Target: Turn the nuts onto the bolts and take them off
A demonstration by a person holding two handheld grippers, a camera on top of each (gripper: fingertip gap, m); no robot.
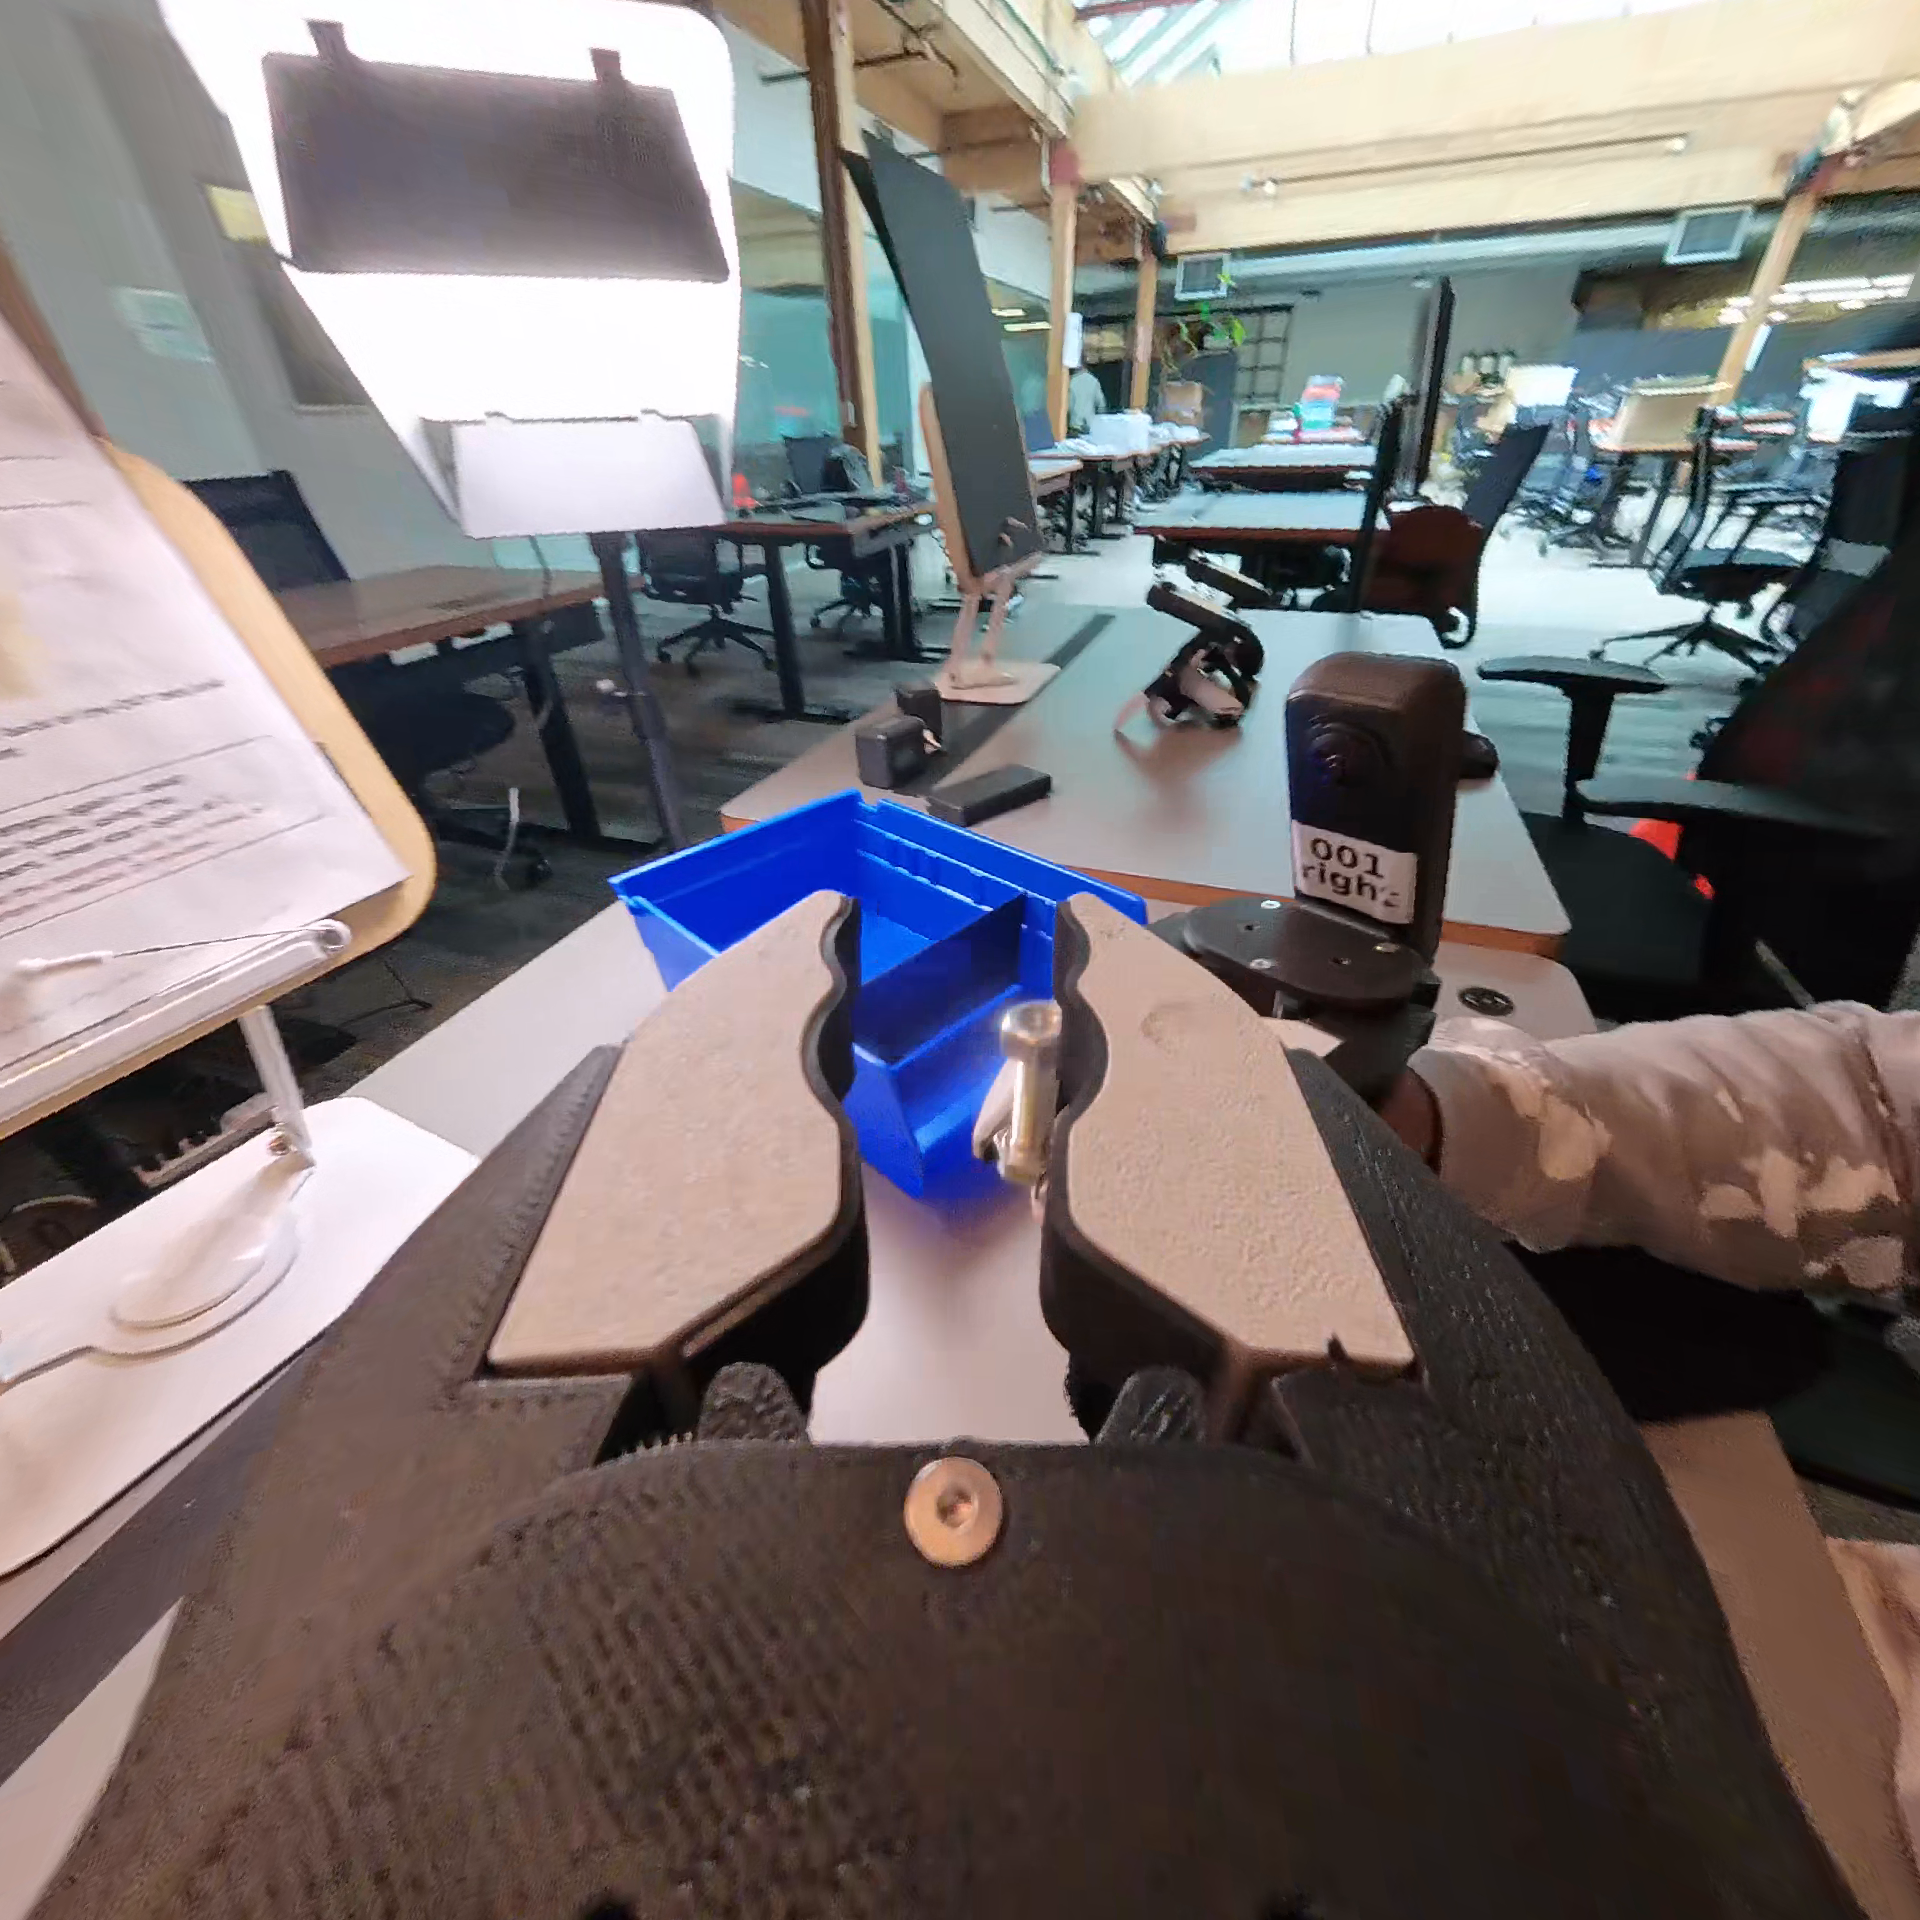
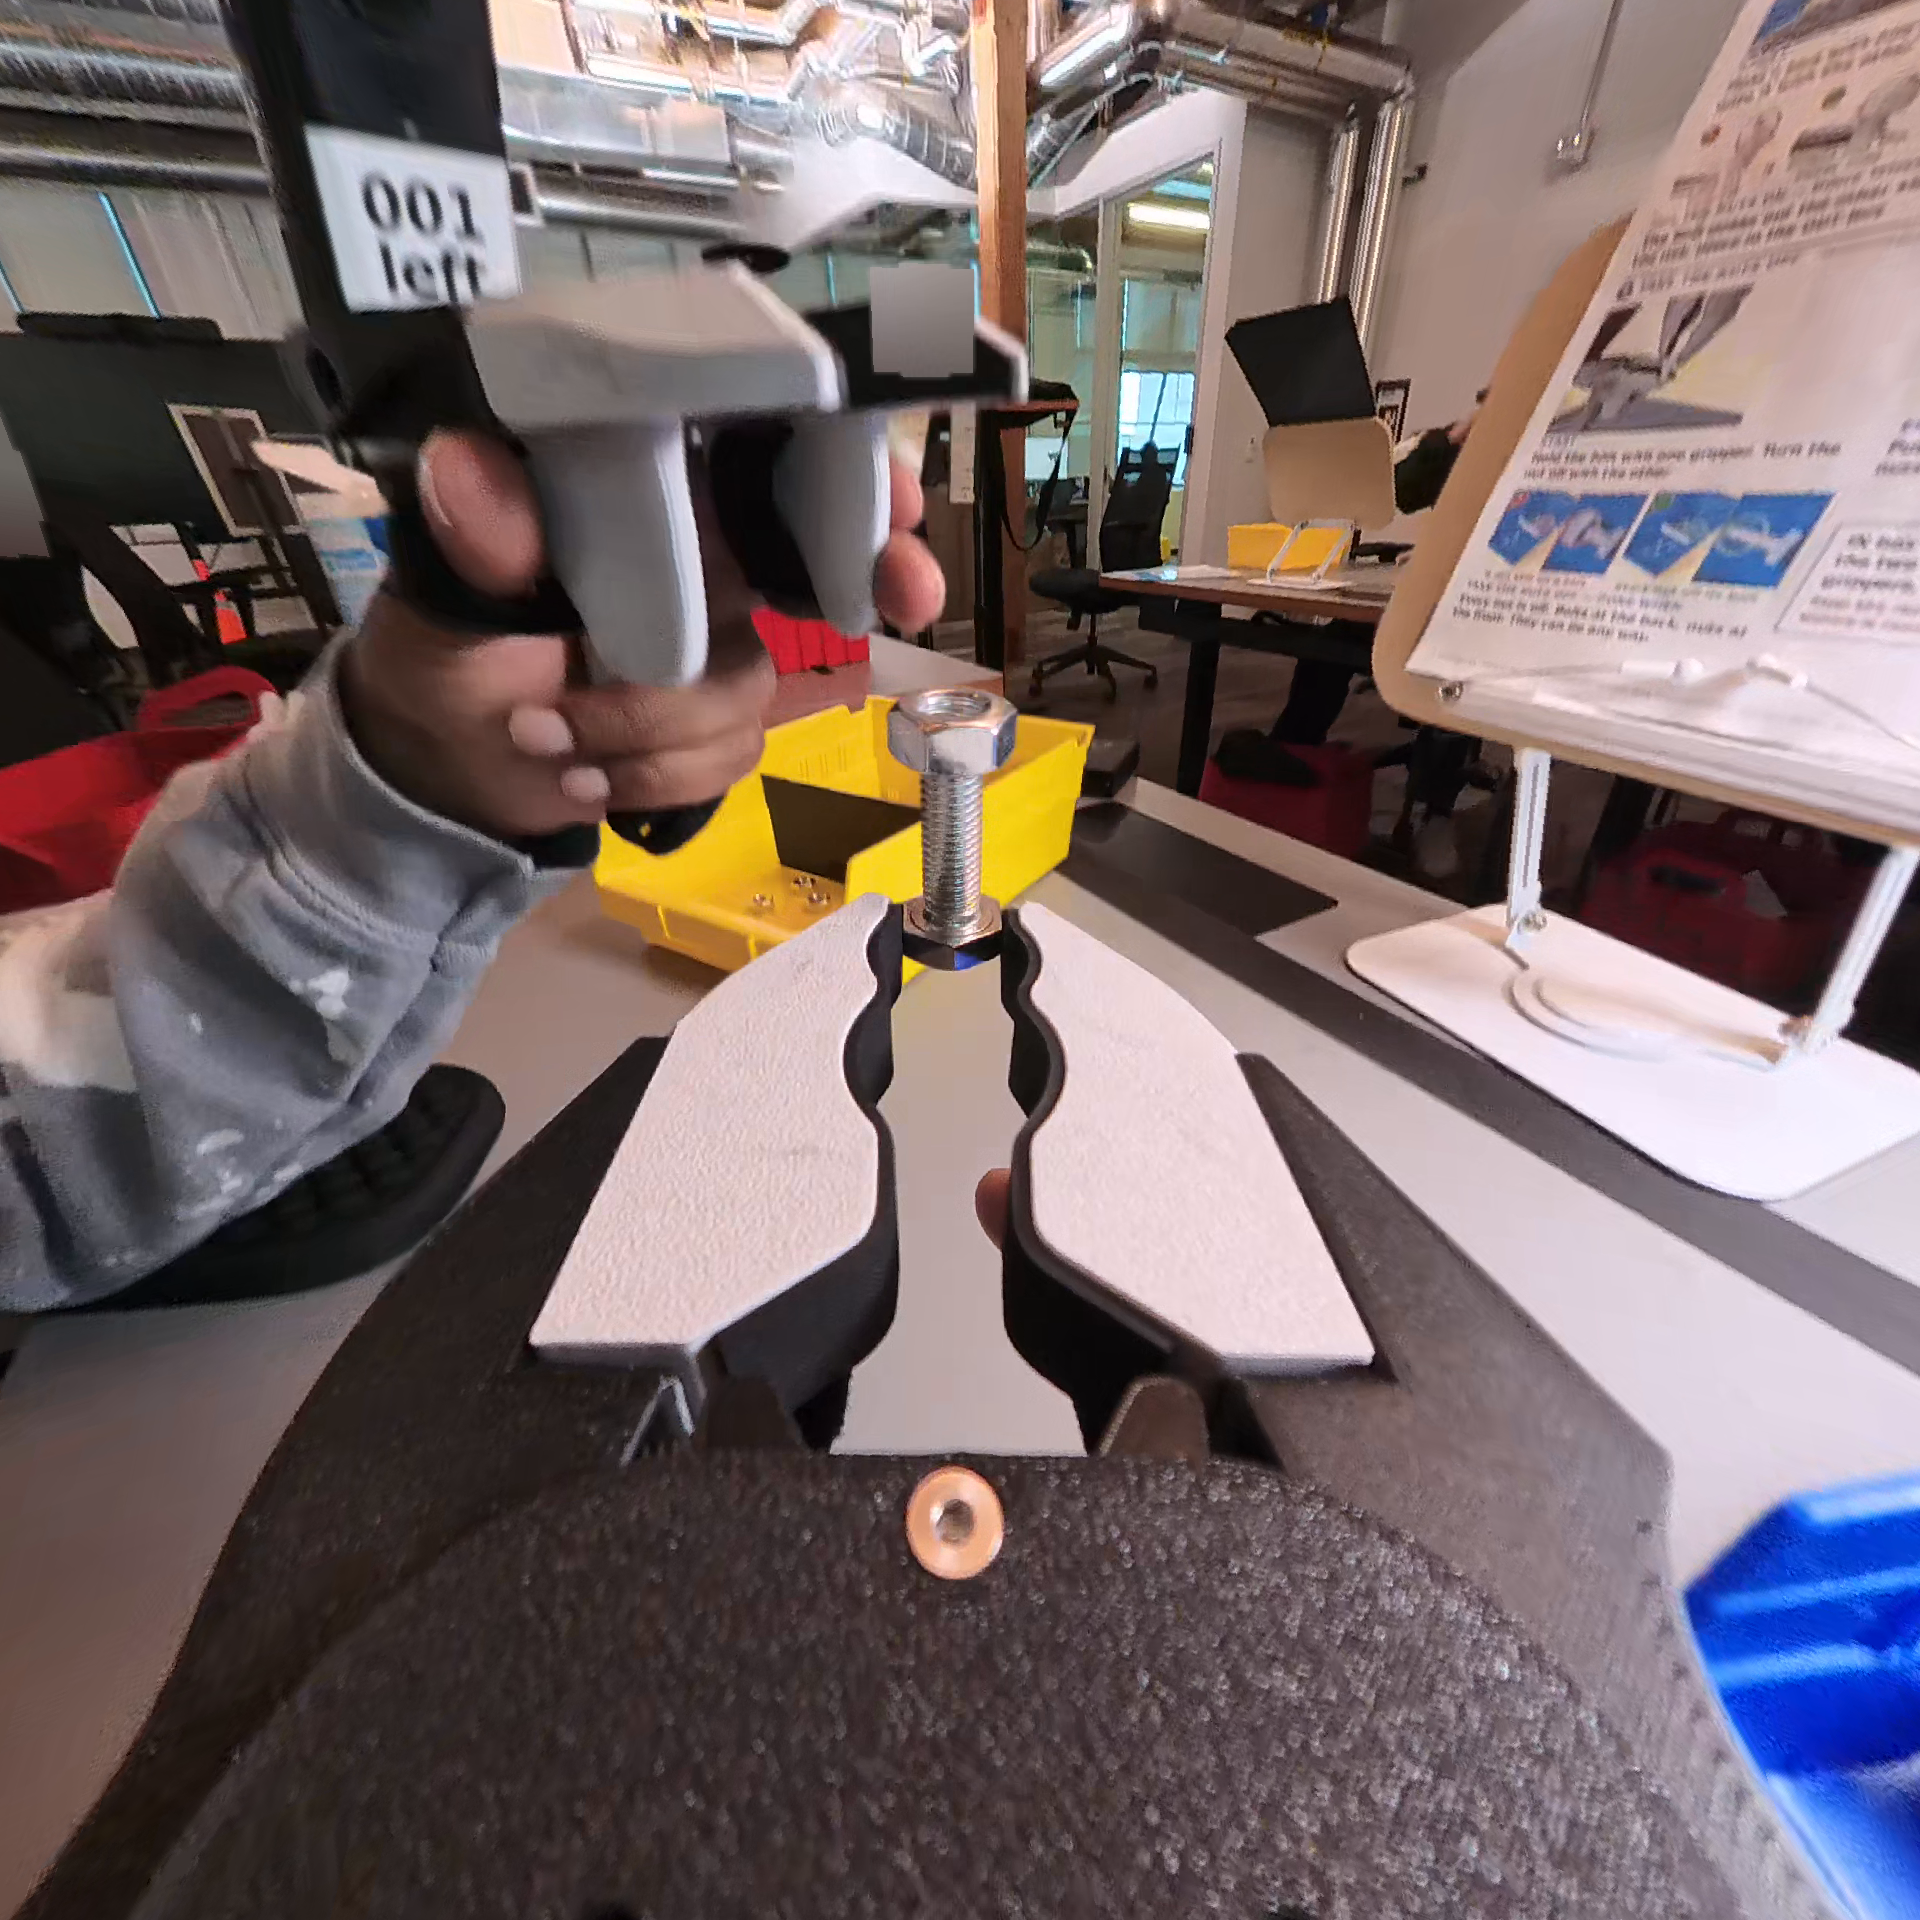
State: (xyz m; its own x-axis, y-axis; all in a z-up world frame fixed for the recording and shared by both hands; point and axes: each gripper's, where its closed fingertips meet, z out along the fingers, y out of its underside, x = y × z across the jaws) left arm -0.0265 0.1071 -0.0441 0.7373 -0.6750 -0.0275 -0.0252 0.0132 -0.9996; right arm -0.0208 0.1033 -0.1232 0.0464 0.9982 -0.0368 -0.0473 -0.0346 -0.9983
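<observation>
Grey table (image 2: 1195, 935) carries yellow bin (image 2: 997, 821) at 12 o'clock of right wrist view, blue bin (image 1: 935, 904) at 12 in left view. Our right gripper (image 2: 951, 951) clamps bolt (image 2: 948, 862) by its head, shank upright. Our left gripper (image 1: 951, 997) gapes wide, empty, bolt near its 3 o'clock finger. Nut (image 2: 951, 727) sits at thread tip; we judge removal nearly finished.

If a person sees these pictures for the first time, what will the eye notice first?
In the right wrist view, a shiny threaded steel bolt stands upright, gripped by its head in the right gripper, a hexagonal steel nut on its upper end. Behind stands a yellow plastic bin; the left view shows a blue plastic bin.
</observation>
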